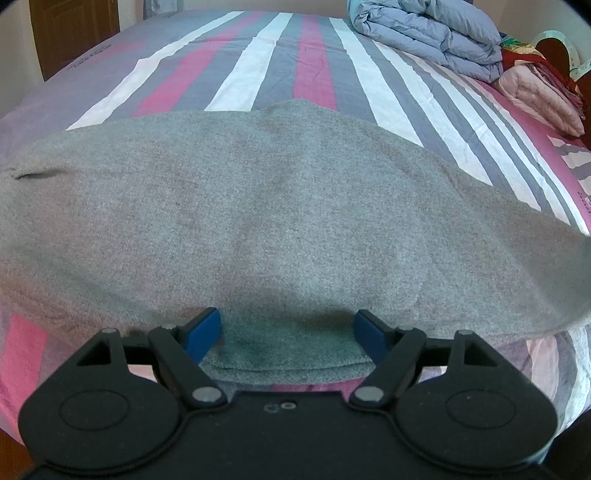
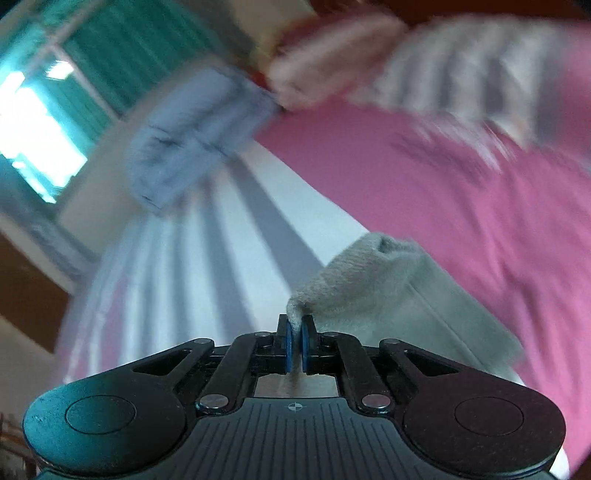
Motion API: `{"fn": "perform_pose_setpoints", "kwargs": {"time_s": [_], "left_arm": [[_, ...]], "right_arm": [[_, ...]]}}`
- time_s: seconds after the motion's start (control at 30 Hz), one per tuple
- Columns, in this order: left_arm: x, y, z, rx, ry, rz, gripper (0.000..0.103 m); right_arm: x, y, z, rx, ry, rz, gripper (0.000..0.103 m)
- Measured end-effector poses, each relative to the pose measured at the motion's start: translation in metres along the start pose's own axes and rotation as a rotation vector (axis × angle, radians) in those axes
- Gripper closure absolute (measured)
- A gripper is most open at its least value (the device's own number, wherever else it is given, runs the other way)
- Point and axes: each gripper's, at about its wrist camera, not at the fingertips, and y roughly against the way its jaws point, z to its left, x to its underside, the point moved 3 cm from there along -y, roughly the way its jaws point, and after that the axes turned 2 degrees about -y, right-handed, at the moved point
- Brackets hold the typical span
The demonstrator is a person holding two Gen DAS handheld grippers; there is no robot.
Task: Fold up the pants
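Left gripper: jaws spread wide, blue pads either side of a folded edge of the grey pants, gripping nothing. Right gripper: jaws pressed together, pinching a bunched corner of the pants (right-wrist view heavily blurred). In the left-wrist view the pants lie flat across the striped bedsheet, spanning 9 to 3 o'clock. A folded blue duvet sits at 1 o'clock, with a pink folded blanket just beside it at 2 o'clock.
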Motion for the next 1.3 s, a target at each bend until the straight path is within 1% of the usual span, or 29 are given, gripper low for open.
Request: {"fn": "perform_pose_setpoints", "kwargs": {"time_s": [0.07, 0.1, 0.13, 0.17, 0.2, 0.23, 0.27, 0.33, 0.4, 0.5, 0.63, 0.73, 0.8, 0.9, 1.07, 1.17, 1.2, 1.23, 1.3], "left_arm": [[-0.001, 0.000, 0.000, 0.001, 0.001, 0.001, 0.031], [-0.001, 0.000, 0.000, 0.001, 0.004, 0.000, 0.031], [-0.001, 0.000, 0.000, 0.000, 0.007, 0.000, 0.031], [0.000, 0.000, 0.000, -0.002, 0.006, 0.000, 0.031], [0.000, 0.000, 0.000, -0.005, 0.002, -0.001, 0.031], [0.000, 0.000, -0.001, -0.006, 0.000, -0.002, 0.030], [0.001, 0.001, -0.001, -0.005, -0.002, -0.003, 0.030], [0.001, 0.001, -0.001, -0.004, -0.005, -0.004, 0.030], [0.000, 0.001, -0.001, -0.004, -0.003, -0.001, 0.030], [-0.001, 0.000, -0.003, -0.009, -0.002, 0.000, 0.030], [-0.001, 0.001, -0.004, -0.010, -0.002, -0.001, 0.030], [-0.001, 0.001, -0.004, -0.012, 0.000, 0.004, 0.030], [-0.002, 0.001, -0.004, -0.013, 0.002, 0.007, 0.030], [-0.002, 0.000, -0.004, -0.014, 0.003, 0.008, 0.029], [-0.002, 0.000, -0.004, -0.013, 0.006, 0.006, 0.027], [-0.001, 0.000, -0.003, -0.011, 0.006, 0.003, 0.027], [-0.001, 0.000, -0.003, -0.011, 0.007, 0.002, 0.027], [-0.001, 0.000, -0.003, -0.011, 0.005, 0.002, 0.027], [-0.001, 0.000, -0.002, -0.009, 0.006, 0.001, 0.026]], "right_arm": [[-0.016, 0.021, 0.026, -0.082, 0.036, -0.091, 0.098], [-0.020, 0.033, 0.034, -0.105, 0.064, -0.134, 0.098], [-0.022, 0.044, 0.038, -0.109, 0.097, -0.178, 0.098], [-0.019, 0.048, 0.033, -0.097, 0.106, -0.192, 0.098], [-0.013, 0.043, 0.020, -0.066, 0.096, -0.171, 0.098], [-0.005, 0.034, 0.003, -0.016, 0.071, -0.134, 0.098], [0.004, 0.023, -0.019, 0.038, 0.037, -0.094, 0.098], [0.021, 0.010, -0.056, 0.108, -0.029, -0.037, 0.098], [0.039, 0.003, -0.079, 0.149, -0.062, 0.005, 0.098], [0.054, 0.001, -0.093, 0.174, -0.076, 0.028, 0.098], [0.057, 0.009, -0.092, 0.168, -0.076, 0.014, 0.098], [0.058, 0.003, -0.089, 0.206, -0.041, 0.047, 0.098], [0.055, -0.005, -0.087, 0.213, -0.039, 0.070, 0.098], [0.054, -0.002, -0.089, 0.214, -0.063, 0.065, 0.098], [0.054, 0.007, -0.087, 0.231, -0.046, 0.081, 0.095], [0.054, 0.015, -0.084, 0.254, -0.037, 0.082, 0.083], [0.054, 0.018, -0.083, 0.254, -0.036, 0.082, 0.074], [0.053, 0.021, -0.082, 0.253, -0.032, 0.075, 0.069], [0.051, 0.028, -0.076, 0.258, -0.005, 0.057, 0.069]]}}
